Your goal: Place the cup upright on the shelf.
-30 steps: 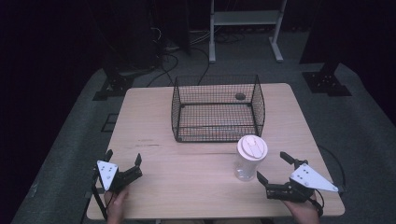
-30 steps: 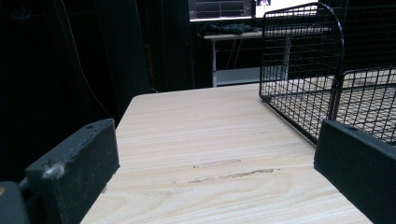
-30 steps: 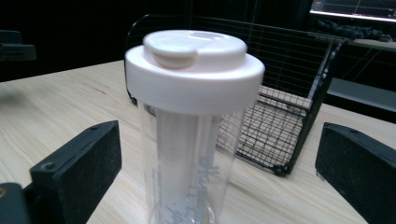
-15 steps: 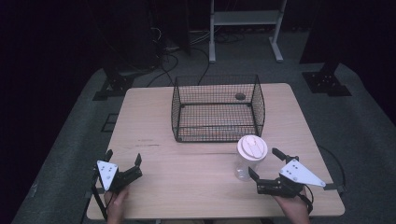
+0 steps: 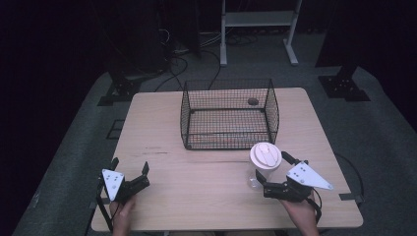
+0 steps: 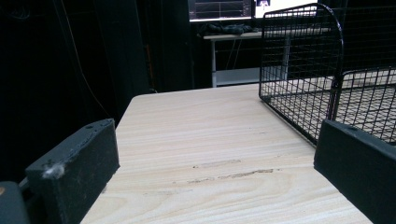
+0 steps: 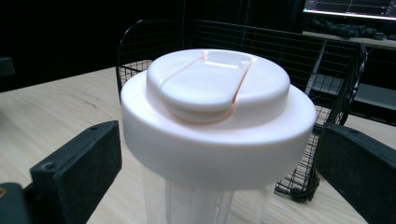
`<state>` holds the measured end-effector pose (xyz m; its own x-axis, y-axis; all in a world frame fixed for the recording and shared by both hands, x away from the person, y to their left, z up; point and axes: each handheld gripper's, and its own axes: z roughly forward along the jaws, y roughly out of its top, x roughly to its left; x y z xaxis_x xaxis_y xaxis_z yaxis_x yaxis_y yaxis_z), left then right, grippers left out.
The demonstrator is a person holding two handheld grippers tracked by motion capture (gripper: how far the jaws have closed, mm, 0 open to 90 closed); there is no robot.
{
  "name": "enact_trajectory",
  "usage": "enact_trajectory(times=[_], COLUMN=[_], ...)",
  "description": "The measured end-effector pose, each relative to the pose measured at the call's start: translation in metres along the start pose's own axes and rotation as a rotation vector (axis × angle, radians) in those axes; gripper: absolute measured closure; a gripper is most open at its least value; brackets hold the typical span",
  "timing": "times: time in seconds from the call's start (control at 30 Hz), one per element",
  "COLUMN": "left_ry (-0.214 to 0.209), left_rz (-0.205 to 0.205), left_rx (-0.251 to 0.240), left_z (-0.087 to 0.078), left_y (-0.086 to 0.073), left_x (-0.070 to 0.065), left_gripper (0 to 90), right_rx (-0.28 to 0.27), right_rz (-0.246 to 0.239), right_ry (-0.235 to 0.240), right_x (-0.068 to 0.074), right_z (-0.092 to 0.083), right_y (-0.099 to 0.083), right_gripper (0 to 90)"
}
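Right gripper view: the right hand-held gripper point(image 7: 219, 172) stands wide open, one black jaw on each side of the clear jar point(image 7: 205, 196) with the white lid point(image 7: 217, 116). The jaws flank the jar just below the lid's rim; a gap shows on both sides, so nothing is gripped. In the high view the jar point(image 5: 256, 176) stands upright on the table point(image 5: 196, 147), just in front of the near right corner of the black wire basket point(image 5: 228, 114), and the right hand-held gripper point(image 5: 275, 172) reaches around it from the person's side. The left hand-held gripper point(image 5: 129, 173) rests near the table's near left corner, jaws spread wide and holding nothing, with bare wood between them in its own view. Compared with a second ago, the right hand-held gripper has moved forward and leftward up to the jar, from a spot off to the jar's right. The left hand-held gripper, the jar and the basket have kept their places.
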<state>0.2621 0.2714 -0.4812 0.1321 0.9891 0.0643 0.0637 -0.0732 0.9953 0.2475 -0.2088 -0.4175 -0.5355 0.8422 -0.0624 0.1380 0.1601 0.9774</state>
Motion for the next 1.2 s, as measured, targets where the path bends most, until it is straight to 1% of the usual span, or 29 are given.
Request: enact_trajectory(times=[0.07, 0.13, 0.2, 0.23, 0.3, 0.47, 0.57, 0.6, 0.7, 0.83, 0.93, 0.97, 1.03, 1.07, 1.1, 1.13, 1.2], left_ry=[-0.001, -0.002, -0.002, -0.002, -0.002, -0.002, -0.003, -0.003, -0.002, -0.003, -0.003, -0.003, -0.003, -0.003, -0.003, -0.003, -0.002], left_rz=[-0.001, -0.001, -0.002, -0.002, -0.001, -0.002, -0.003, -0.003, -0.002, -0.003, -0.003, -0.003, -0.003, -0.003, -0.003, -0.003, -0.004], left_rx=[-0.001, -0.001, 0.0, 0.0, -0.001, 0.0, -0.001, -0.001, -0.001, 0.0, -0.001, -0.001, -0.001, 0.0, 0.0, 0.001, 0.0], left_z=[0.0, 0.0, 0.0, 0.0, 0.0, 0.0, 0.0, 0.0, 0.0, 0.0, 0.0, 0.0, 0.0, 0.0, 0.0, 0.0, 0.0], left_y=[0.0, 0.0, 0.0, 0.0, 0.0, 0.0, 0.0, 0.0, 0.0, 0.0, 0.0, 0.0, 0.0, 0.0, 0.0, 0.0, 0.0], left_x=[0.0, 0.0, 0.0, 0.0, 0.0, 0.0, 0.0, 0.0, 0.0, 0.001, 0.001, 0.0, 0.0, 0.001, 0.001, 0.001, 0.001], left_gripper=[0.0, 0.0, 0.0, 0.0, 0.0, 0.0, 0.0, 0.0, 0.0, 0.0, 0.0, 0.0, 0.0, 0.0, 0.0, 0.0, 0.0], right_rx=[0.003, 0.008, 0.008, 0.009, 0.004, 0.001, 0.002, -0.001, 0.002, 0.01, 0.02, 0.036, 0.038, 0.037, 0.037, 0.036, 0.034], right_rz=[-0.004, 0.006, 0.002, 0.005, -0.003, -0.004, -0.01, -0.013, -0.02, -0.017, -0.019, -0.032, -0.033, -0.024, -0.024, -0.021, -0.025], right_ry=[-0.005, 0.002, -0.009, -0.004, -0.012, -0.017, -0.026, -0.025, -0.021, -0.018, -0.008, 0.007, 0.012, 0.028, 0.028, 0.044, 0.049], right_x=[0.001, 0.001, 0.002, 0.003, 0.004, 0.005, 0.005, 0.005, 0.005, 0.004, 0.004, 0.002, 0.002, 0.001, 0.001, 0.0, 0.0], right_z=[0.003, 0.006, 0.01, 0.011, 0.014, 0.019, 0.02, 0.019, 0.019, 0.019, 0.02, 0.021, 0.022, 0.023, 0.023, 0.025, 0.026], right_y=[0.0, 0.0, 0.001, 0.001, 0.002, 0.005, 0.006, 0.006, 0.007, 0.008, 0.009, 0.012, 0.013, 0.017, 0.017, 0.021, 0.023], right_gripper=[0.0, 0.0, 0.0, 0.0, 0.0, 0.0, 0.6, 3.9, 4.1, 4.3, 4.4, 4.4, 4.5, 4.5, 4.5, 4.5, 4.5])
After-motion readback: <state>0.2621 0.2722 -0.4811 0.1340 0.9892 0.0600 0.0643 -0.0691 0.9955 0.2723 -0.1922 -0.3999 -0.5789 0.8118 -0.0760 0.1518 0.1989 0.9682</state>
